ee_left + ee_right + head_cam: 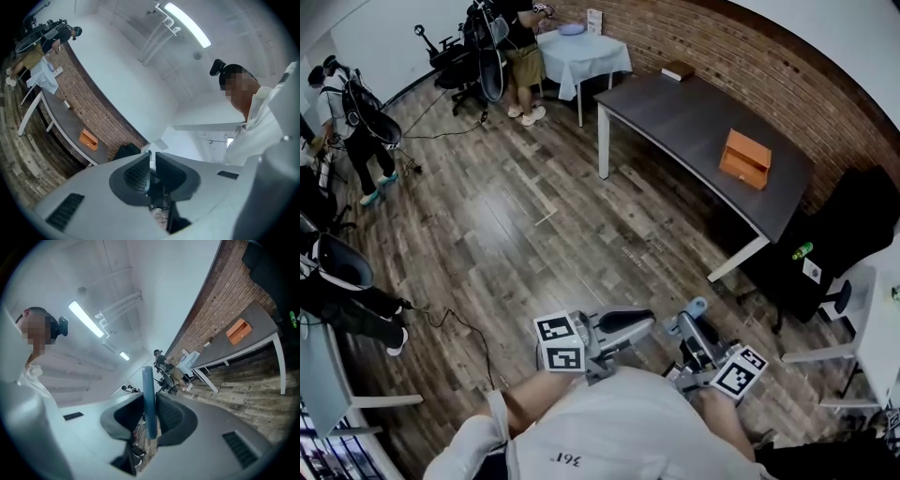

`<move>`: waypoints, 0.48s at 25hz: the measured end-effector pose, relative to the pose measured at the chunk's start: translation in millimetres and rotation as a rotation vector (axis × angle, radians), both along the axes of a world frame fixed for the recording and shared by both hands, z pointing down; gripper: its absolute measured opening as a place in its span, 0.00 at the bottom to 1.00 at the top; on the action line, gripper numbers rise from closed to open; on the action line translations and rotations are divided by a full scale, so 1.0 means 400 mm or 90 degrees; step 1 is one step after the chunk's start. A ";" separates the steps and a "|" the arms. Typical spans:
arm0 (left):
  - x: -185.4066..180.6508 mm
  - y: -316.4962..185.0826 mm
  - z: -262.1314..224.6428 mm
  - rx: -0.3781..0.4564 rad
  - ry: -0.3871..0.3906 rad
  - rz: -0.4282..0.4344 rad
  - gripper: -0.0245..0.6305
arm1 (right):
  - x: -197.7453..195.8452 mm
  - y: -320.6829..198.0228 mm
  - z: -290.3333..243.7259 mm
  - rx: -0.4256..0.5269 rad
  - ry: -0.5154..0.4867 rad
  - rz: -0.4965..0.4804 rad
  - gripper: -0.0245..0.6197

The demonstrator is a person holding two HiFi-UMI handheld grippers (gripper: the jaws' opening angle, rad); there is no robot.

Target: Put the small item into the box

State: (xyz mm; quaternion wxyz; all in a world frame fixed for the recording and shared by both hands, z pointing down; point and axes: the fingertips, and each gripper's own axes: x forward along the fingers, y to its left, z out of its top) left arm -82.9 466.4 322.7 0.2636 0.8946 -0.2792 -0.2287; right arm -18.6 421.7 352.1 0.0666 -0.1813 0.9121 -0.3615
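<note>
An orange box (pixel 744 157) stands shut on the dark table (pixel 675 108), far from me across the wooden floor. It also shows small in the left gripper view as the box (pixel 88 139) and in the right gripper view as the box (pixel 238 331). Both grippers hang close to my body. My right gripper (pixel 692 317) (pixel 151 401) is shut on a small blue item (pixel 697 306) (pixel 148 394), a thin flat piece that sticks out past the pads. The jaws of my left gripper (pixel 645 323) (pixel 151 161) stand together with only a slit, and nothing shows between them.
A small brown block (pixel 678 70) lies at the dark table's far end. Behind it is a table with a white cloth (pixel 581 52), and people stand at the back and left. A black chair (pixel 853 220) and a green bottle (pixel 802 250) are at the right.
</note>
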 end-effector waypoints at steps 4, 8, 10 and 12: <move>-0.030 -0.018 -0.001 -0.003 -0.001 0.006 0.11 | -0.020 -0.021 0.000 -0.011 -0.008 0.016 0.18; -0.054 -0.021 0.009 0.000 -0.003 0.010 0.11 | -0.034 -0.023 0.013 -0.021 -0.005 0.031 0.18; -0.063 -0.024 0.013 0.002 -0.004 0.019 0.11 | -0.040 -0.023 0.015 -0.018 -0.005 0.042 0.18; -0.081 -0.031 0.019 0.002 -0.004 0.026 0.11 | -0.054 -0.029 0.021 -0.018 -0.001 0.050 0.18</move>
